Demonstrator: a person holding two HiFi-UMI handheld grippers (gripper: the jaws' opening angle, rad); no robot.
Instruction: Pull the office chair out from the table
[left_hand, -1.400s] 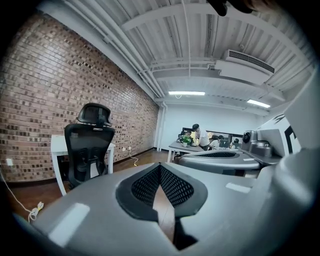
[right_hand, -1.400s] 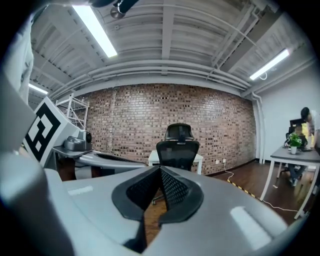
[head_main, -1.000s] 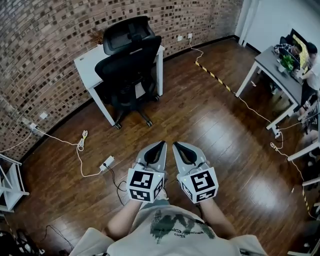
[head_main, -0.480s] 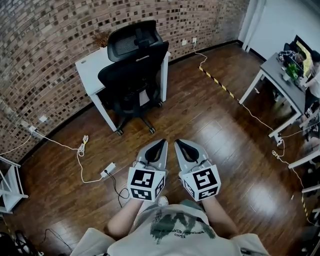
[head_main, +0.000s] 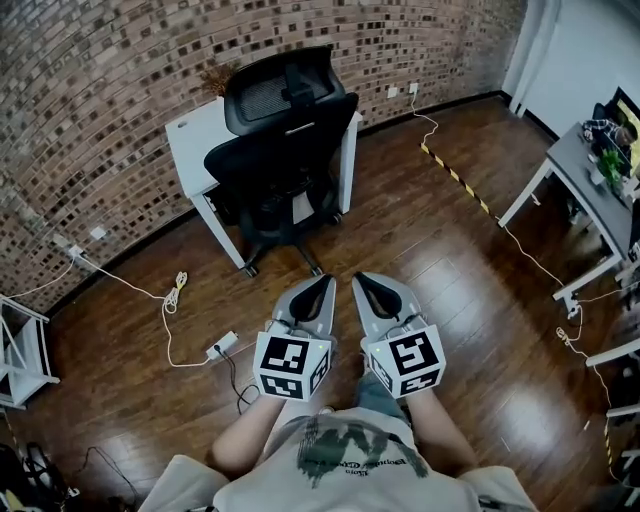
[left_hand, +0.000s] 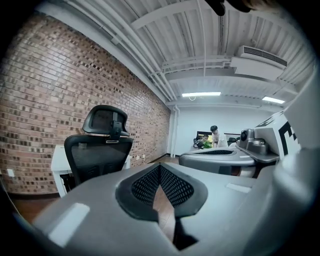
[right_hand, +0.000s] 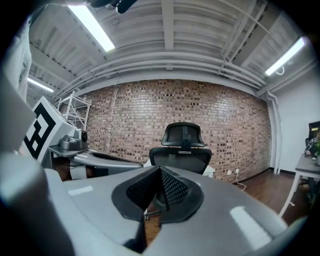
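Observation:
A black office chair (head_main: 285, 150) with a mesh back and headrest is tucked under a small white table (head_main: 195, 145) against the brick wall. Its back faces me. The left gripper view shows the chair (left_hand: 100, 150) at the left, the right gripper view shows the chair (right_hand: 181, 147) straight ahead. My left gripper (head_main: 322, 286) and right gripper (head_main: 360, 281) are side by side in front of me, some way short of the chair, both shut and empty. Their tips point toward the chair.
Wooden floor lies between me and the chair. A white power strip (head_main: 222, 345) and cables trail at the left. A white shelf frame (head_main: 20, 350) stands far left. A grey desk (head_main: 590, 190) with a person is at the right. Yellow-black tape (head_main: 455, 175) runs along the floor.
The chair and table appear nearer and lower in the head view: I have moved forward toward them with both grippers. Both grippers stay shut.

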